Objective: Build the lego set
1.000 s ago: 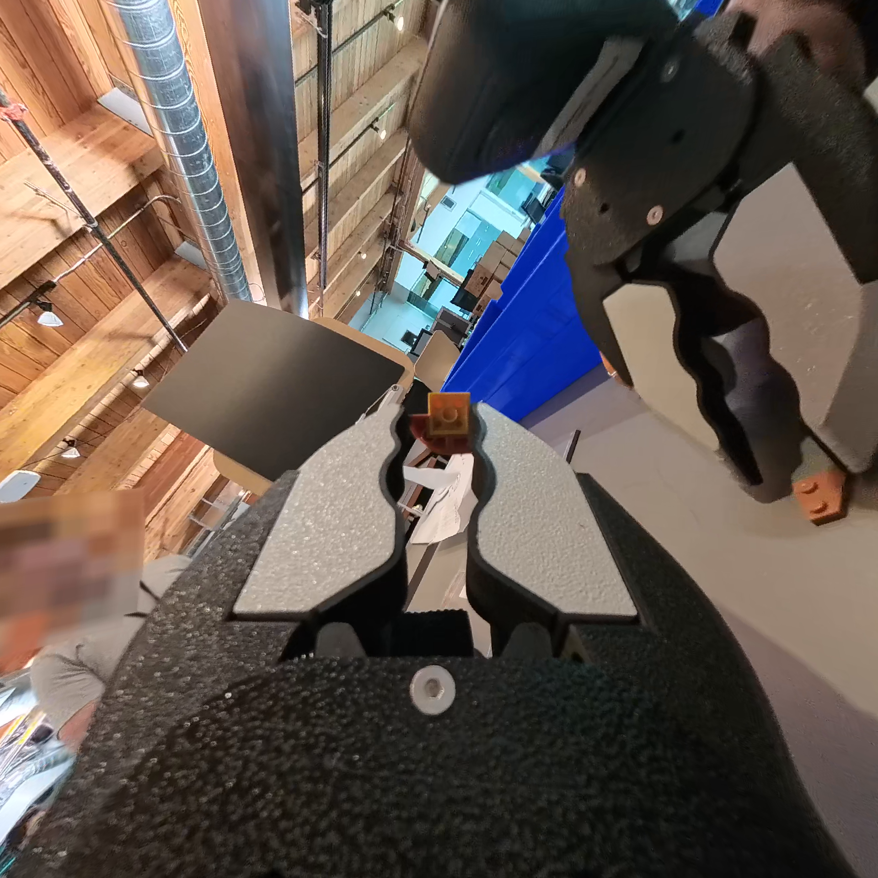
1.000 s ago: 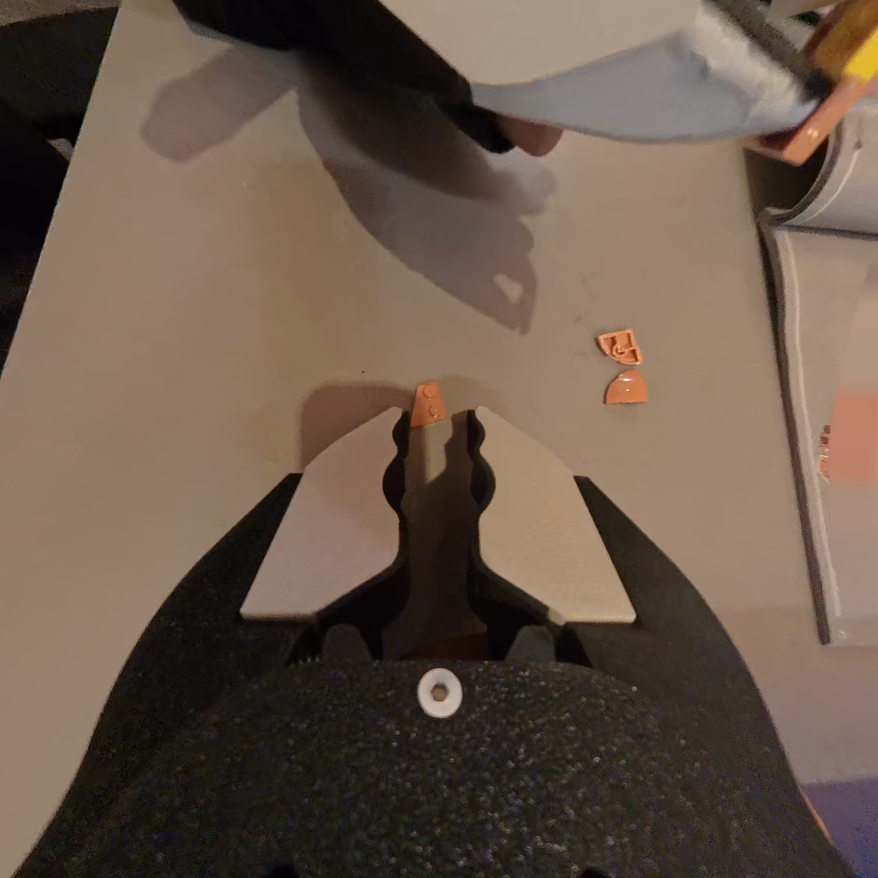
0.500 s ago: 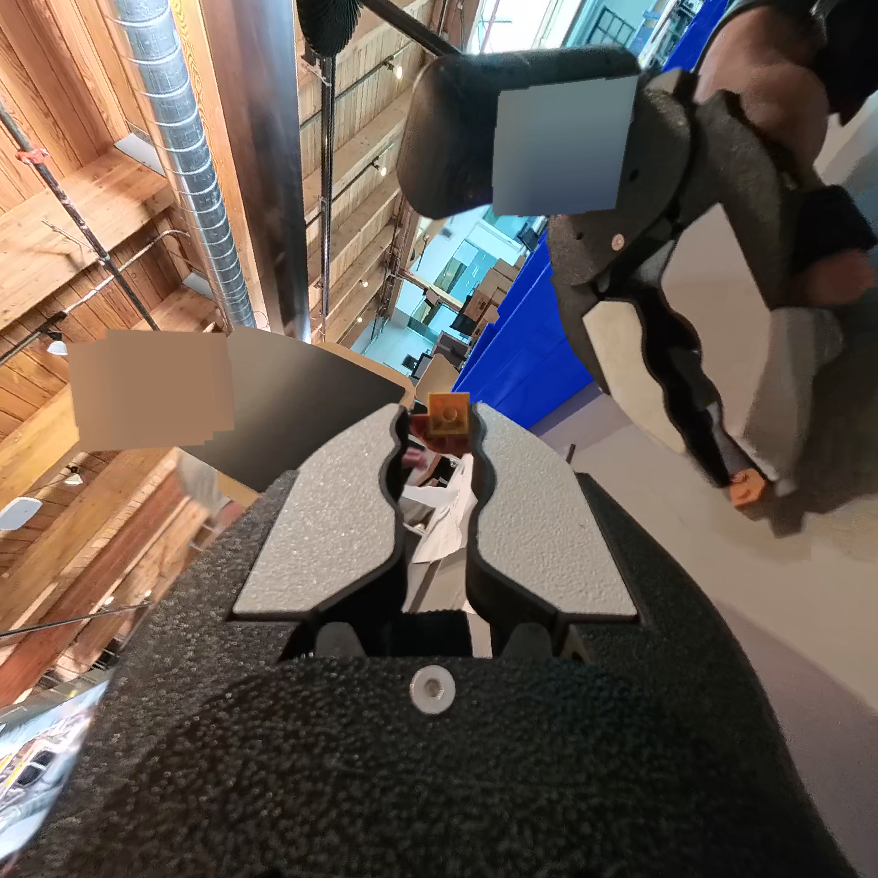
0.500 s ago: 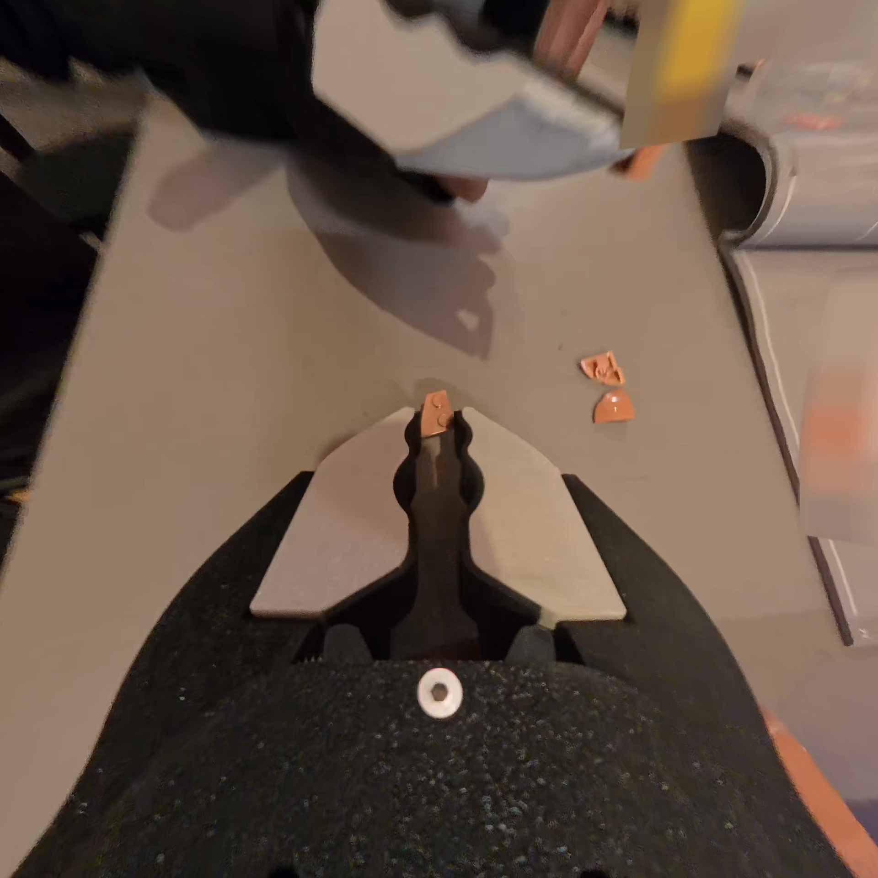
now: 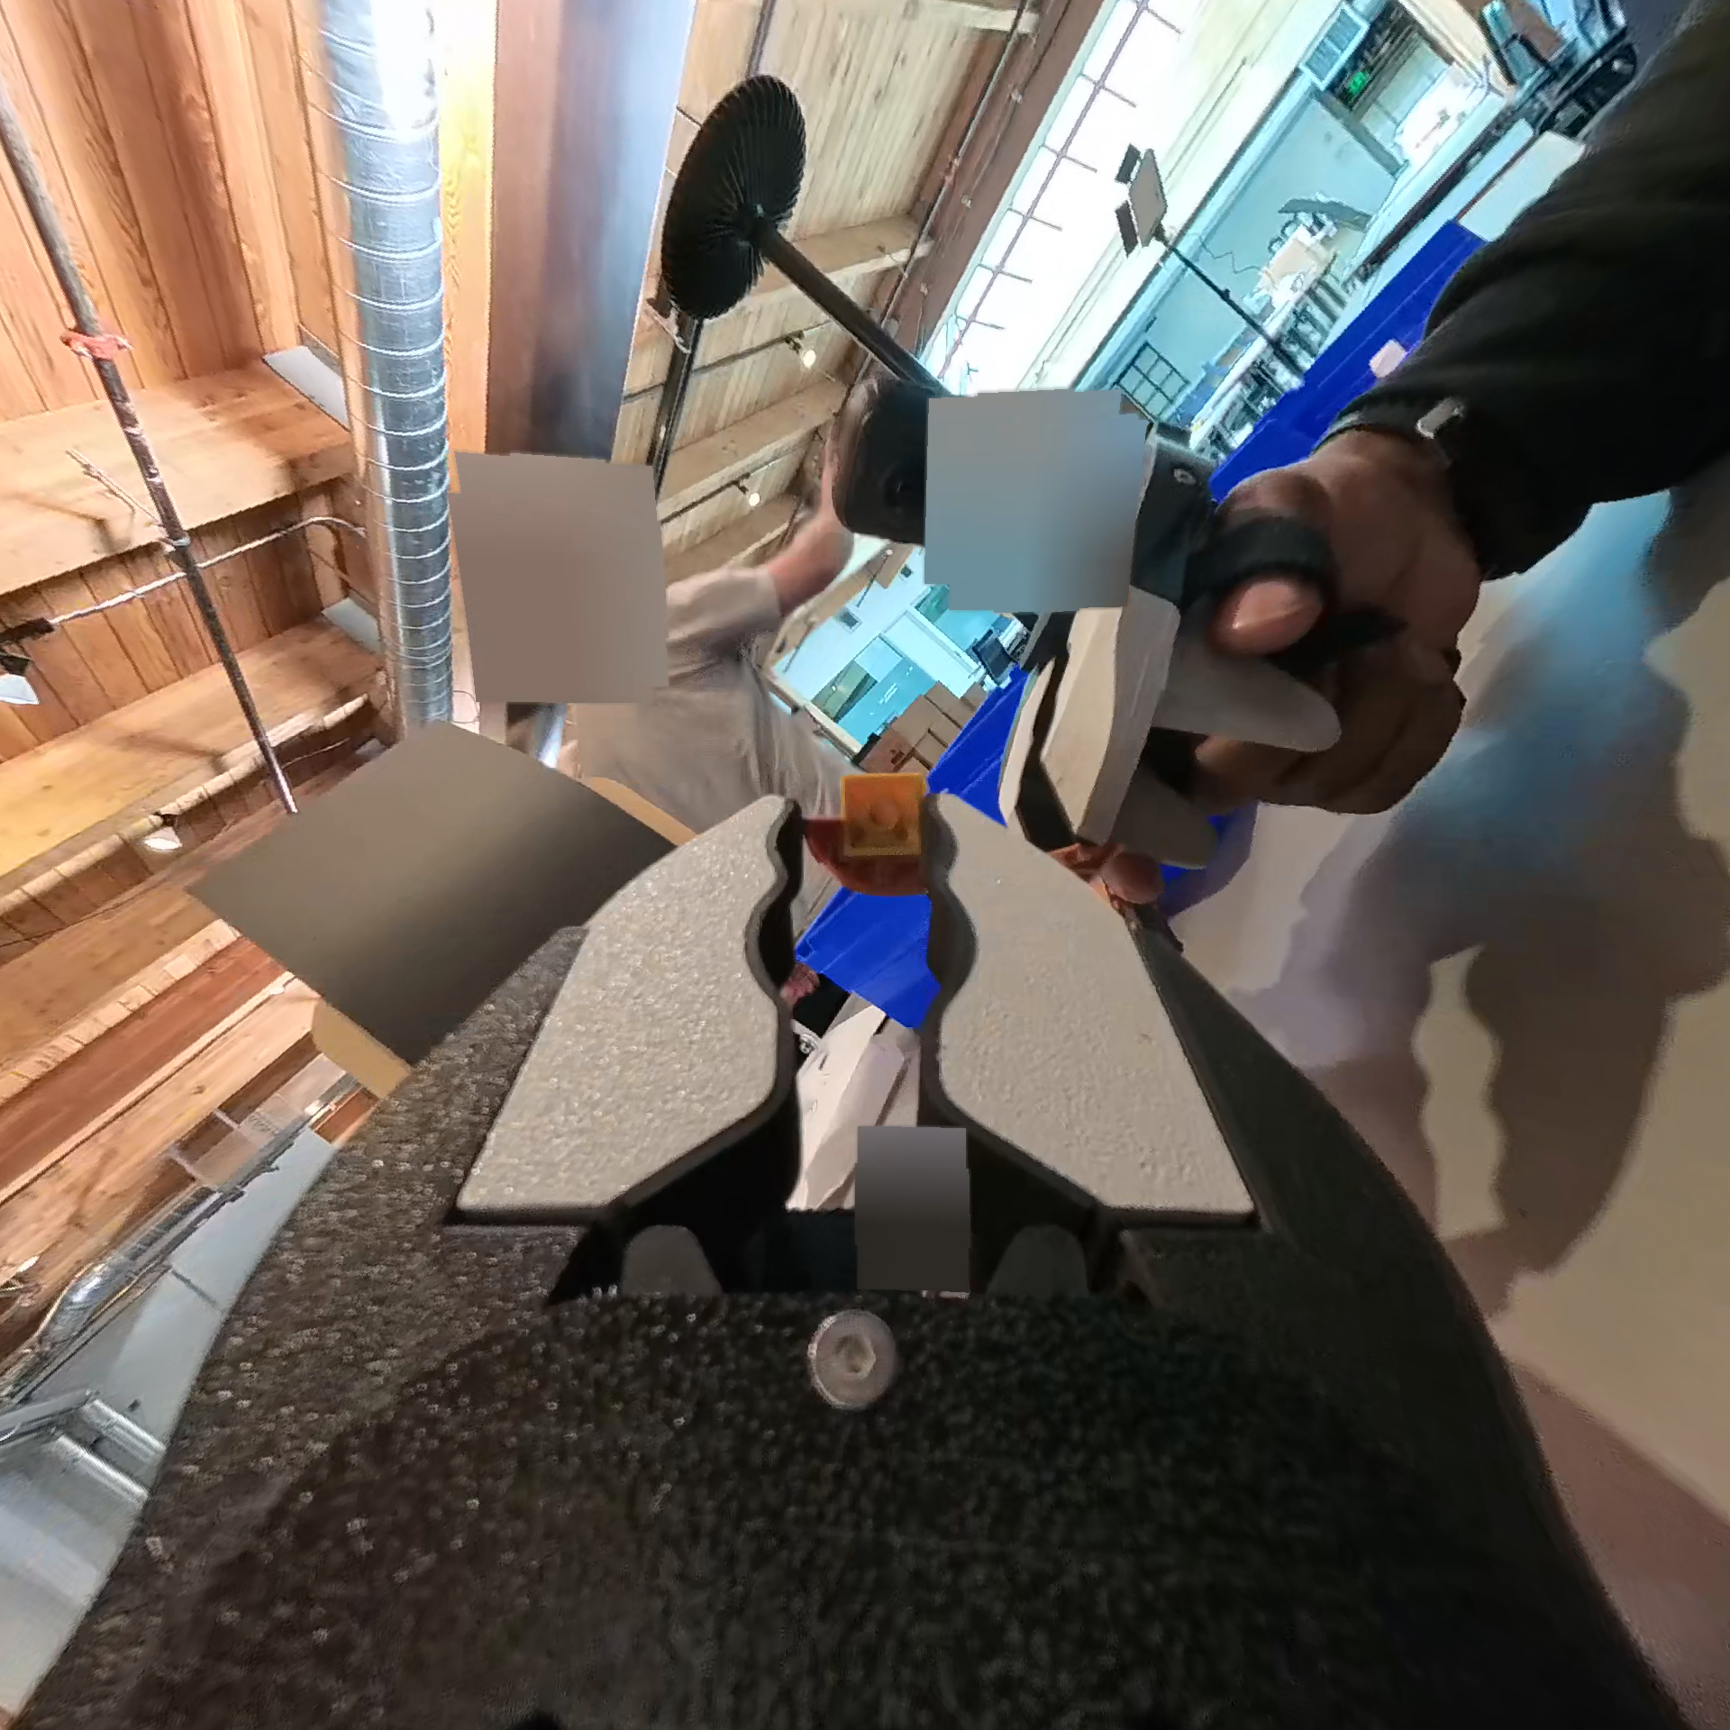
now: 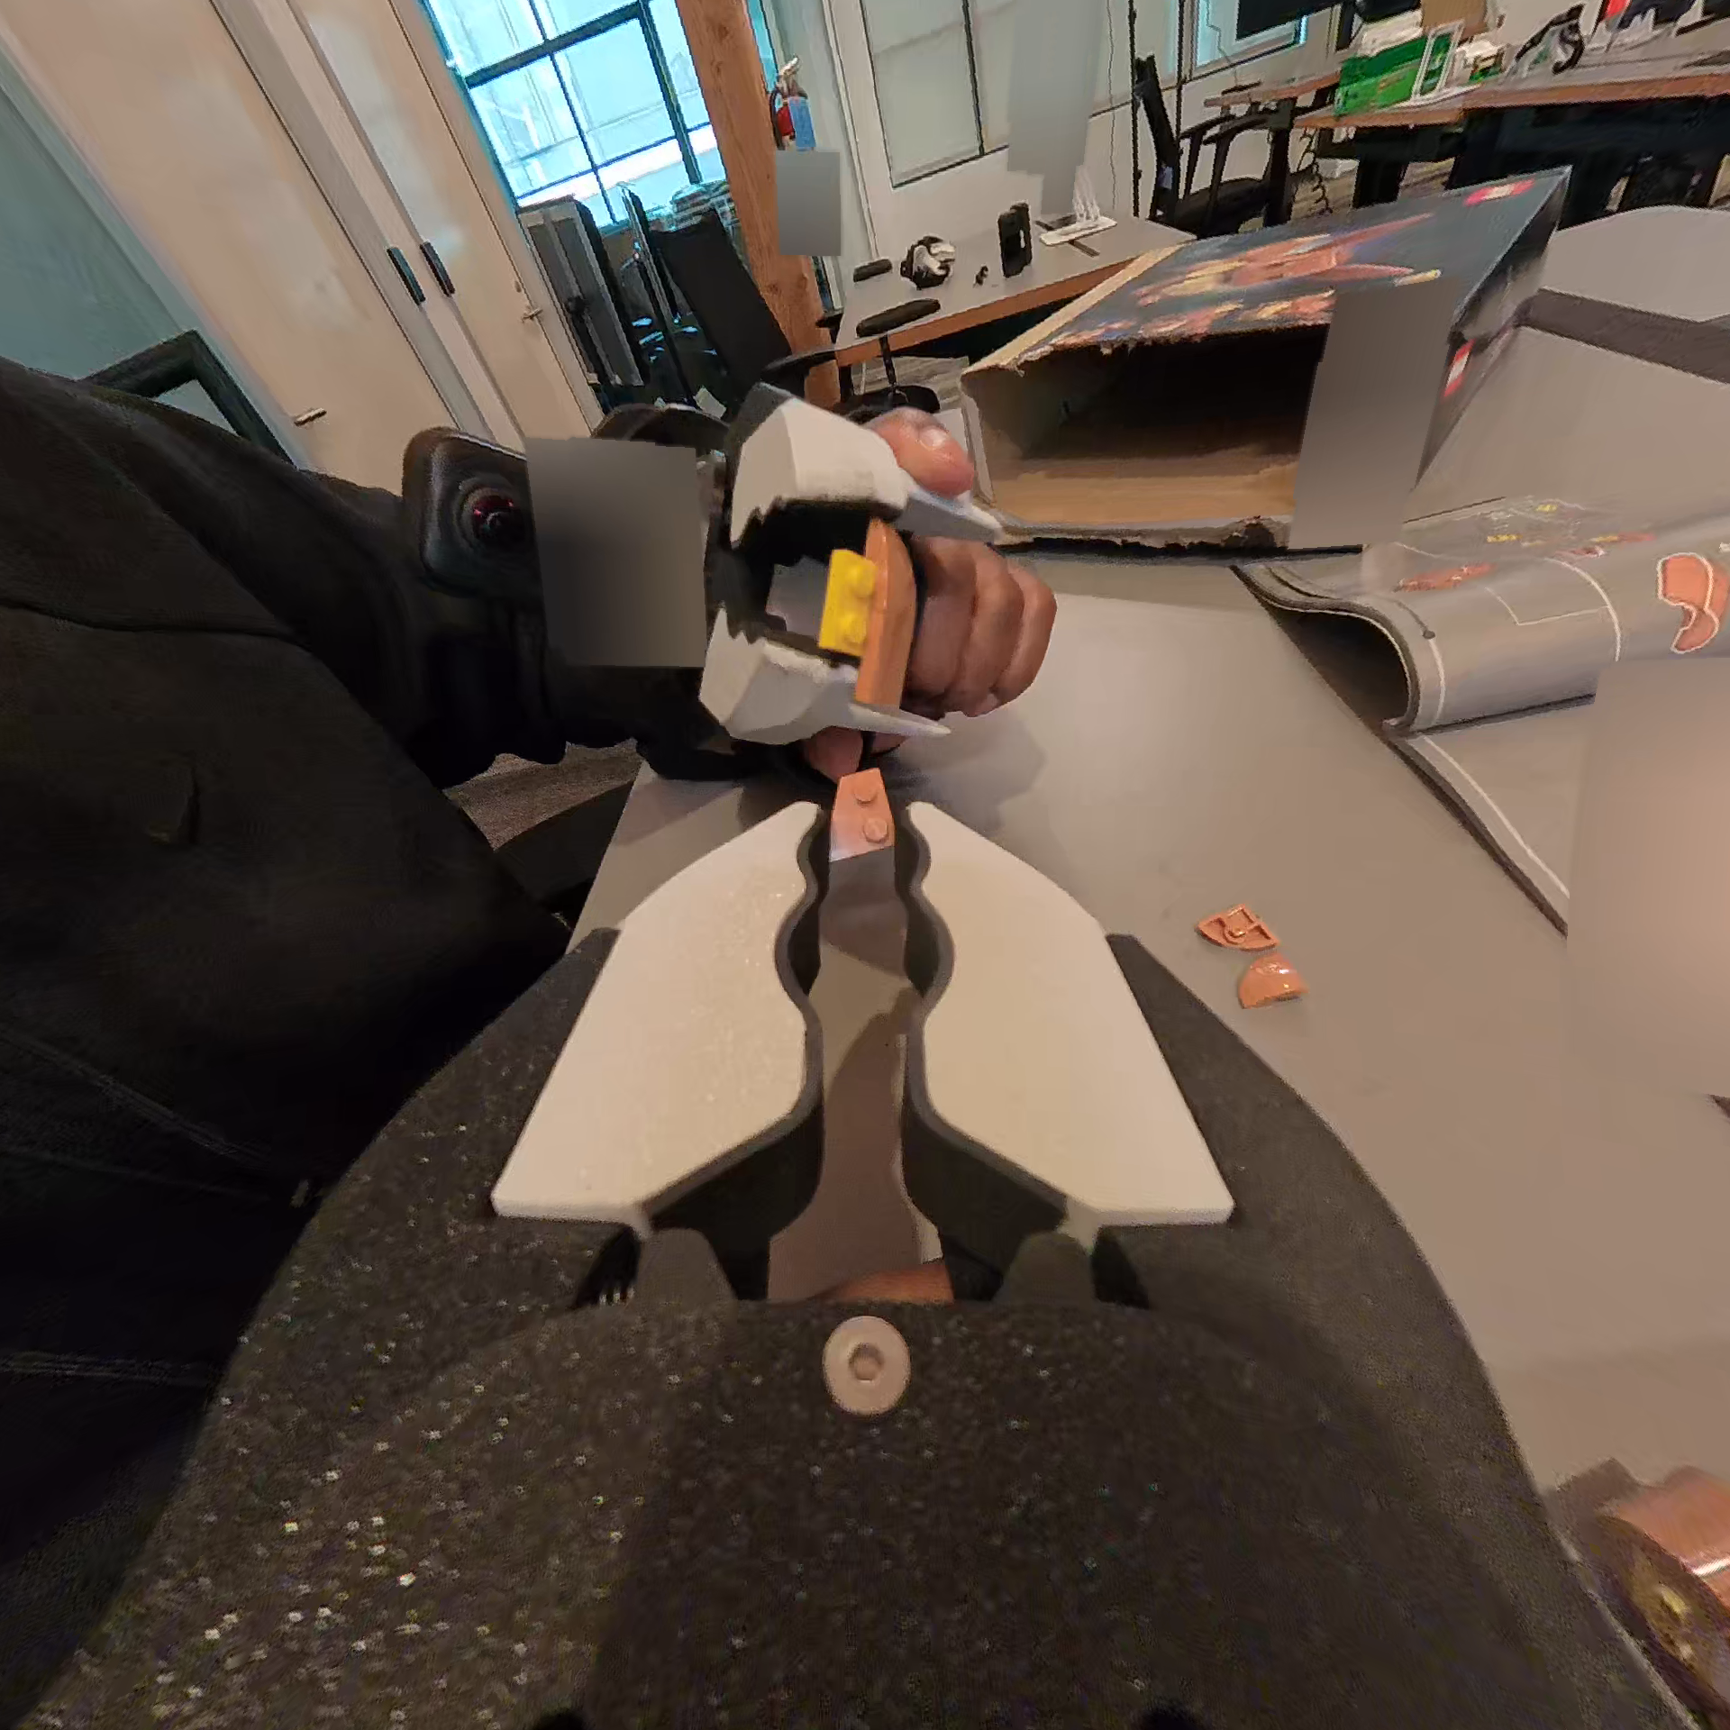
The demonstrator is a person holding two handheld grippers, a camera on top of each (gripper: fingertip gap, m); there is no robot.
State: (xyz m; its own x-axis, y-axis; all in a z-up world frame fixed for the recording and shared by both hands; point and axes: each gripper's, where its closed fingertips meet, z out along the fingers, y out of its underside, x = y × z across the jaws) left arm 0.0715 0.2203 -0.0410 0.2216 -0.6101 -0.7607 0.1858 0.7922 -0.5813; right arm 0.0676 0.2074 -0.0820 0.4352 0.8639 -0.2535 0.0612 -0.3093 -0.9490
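1. Right wrist view, nearest: the right tongs are closed to a narrow gap on a small orange wedge plate. Both fingertips press its sides, its studs face the camera and its narrow end pokes out past the tips. It is held above the desk, on the near side of the cardboard box.
2. Just beyond the wedge plate, still short of the box, the left tongs lie turned on their side, one finger above the other. They grip a brick assembly, a yellow brick stuck onto an orange plate standing on edge. The wedge plate's tip sits just below the lower finger, near but apart.
3. The left hand wraps the handle behind those tongs, with a dark sleeve running off away from the box.
4. In the left wrist view the left tongs point up towards a timber ceiling. The assembly is pinched at the very tips, which stand partly open around it. The right hand holds its tool close alongside.
5. On the desk, nearer than the box, lie two loose orange pieces, close together.
6. Farthest, the box lies open-ended on the desk, with an open booklet beside it.
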